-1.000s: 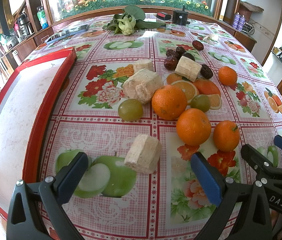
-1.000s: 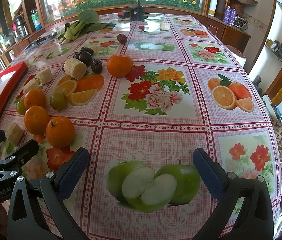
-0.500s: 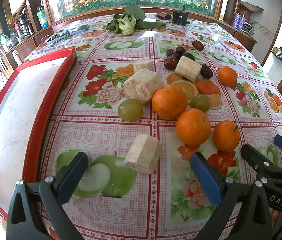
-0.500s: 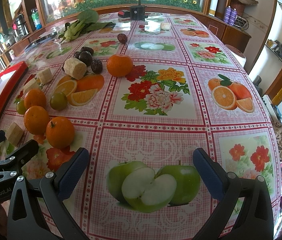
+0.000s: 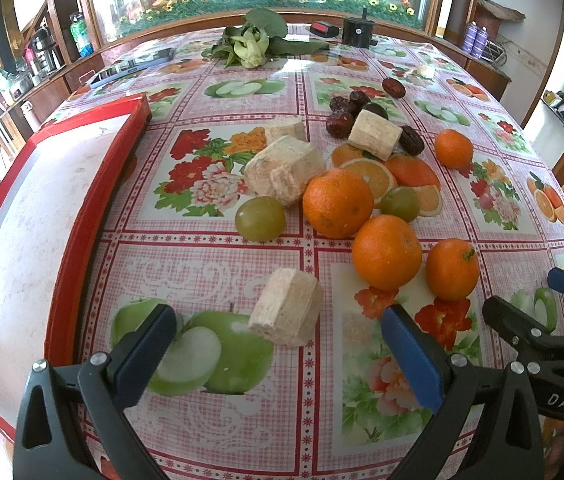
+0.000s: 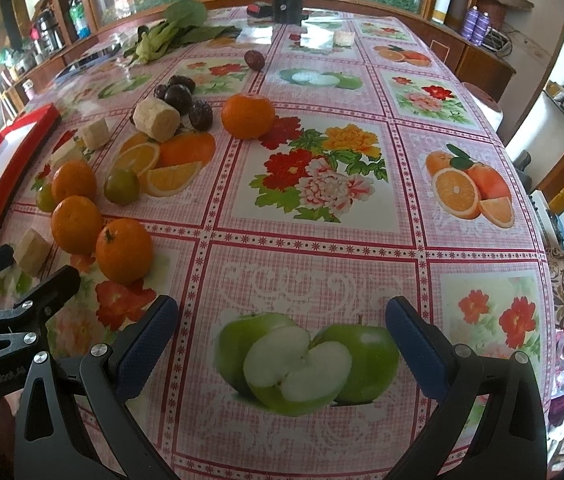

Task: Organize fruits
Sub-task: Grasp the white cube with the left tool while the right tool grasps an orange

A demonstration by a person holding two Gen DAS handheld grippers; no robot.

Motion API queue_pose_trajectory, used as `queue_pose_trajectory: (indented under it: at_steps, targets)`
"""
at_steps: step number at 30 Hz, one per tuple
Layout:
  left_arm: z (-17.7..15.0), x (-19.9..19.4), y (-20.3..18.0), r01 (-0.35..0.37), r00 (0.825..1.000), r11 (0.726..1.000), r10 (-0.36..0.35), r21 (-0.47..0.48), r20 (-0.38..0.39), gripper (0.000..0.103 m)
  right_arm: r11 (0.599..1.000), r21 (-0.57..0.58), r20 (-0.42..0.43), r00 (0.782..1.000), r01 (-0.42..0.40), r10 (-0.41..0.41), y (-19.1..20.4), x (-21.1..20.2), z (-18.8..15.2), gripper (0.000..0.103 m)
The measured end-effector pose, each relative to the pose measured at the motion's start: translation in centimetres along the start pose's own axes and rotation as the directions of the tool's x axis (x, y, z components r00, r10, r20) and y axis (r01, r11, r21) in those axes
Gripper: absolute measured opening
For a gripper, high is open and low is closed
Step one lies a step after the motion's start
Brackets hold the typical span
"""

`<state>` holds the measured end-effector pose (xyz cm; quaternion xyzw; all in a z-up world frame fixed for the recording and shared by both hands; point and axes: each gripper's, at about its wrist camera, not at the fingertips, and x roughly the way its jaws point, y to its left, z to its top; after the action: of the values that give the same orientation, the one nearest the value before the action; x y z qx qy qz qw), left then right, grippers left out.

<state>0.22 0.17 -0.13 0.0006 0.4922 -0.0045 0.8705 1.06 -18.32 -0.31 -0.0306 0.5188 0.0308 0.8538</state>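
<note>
Fruits lie loose on the flowered tablecloth (image 5: 218,276), all to the right of the red tray (image 5: 94,208), our landmark. Nothing sits in the tray yet, so we judge the sorting not begun.

Nearest the tray's right rim: a green grape-like fruit (image 5: 260,218), touching nothing. Further right of it, three oranges in a loose cluster (image 5: 337,203) (image 5: 386,252) (image 5: 452,269), with a second green fruit (image 5: 399,203) tucked between them. A fourth orange (image 5: 453,148) sits apart, far from the tray. Dark dates (image 5: 339,124) bunch at the far side, around a pale cut cylinder (image 5: 373,134). More pale chunks (image 5: 285,170) lie closer to the tray; one pale block (image 5: 285,312) rests just ahead of our left gripper (image 5: 278,356).

Left gripper: tongs wide, holding nothing, low over the cloth, lined up on that pale block. Right gripper (image 6: 282,344): tongs wide too, empty, over bare cloth well away from the tray; the nearest orange (image 6: 124,250) is off its left finger.

We reckon the wide spread suits the bulky oranges. Round fruit may roll if nudged off-centre.
</note>
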Motion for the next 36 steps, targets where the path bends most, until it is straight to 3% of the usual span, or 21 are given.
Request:
queue_pose_trajectory:
  at_steps: [11, 18, 36]
  targets:
    - [0.0, -0.3, 1.0, 0.03, 0.999, 0.998, -0.028, 0.05, -0.037, 0.103, 0.998, -0.053, -0.018, 0.999, -0.027, 0.026, 1.0, -0.5, 0.3, 0.103]
    - [-0.6, -2.4, 2.6, 0.058, 0.998, 0.995, -0.059, 0.085, -0.002, 0.103, 0.996, -0.07, -0.007, 0.998, -0.059, 0.059, 2.2, -0.7, 1.1, 0.103]
    - [-0.6, -3.1, 3.8, 0.081, 0.997, 0.993, -0.08, 0.085, -0.013, 0.103, 0.98, -0.146, -0.019, 0.991, -0.132, 0.131, 4.8, -0.5, 2.0, 0.103]
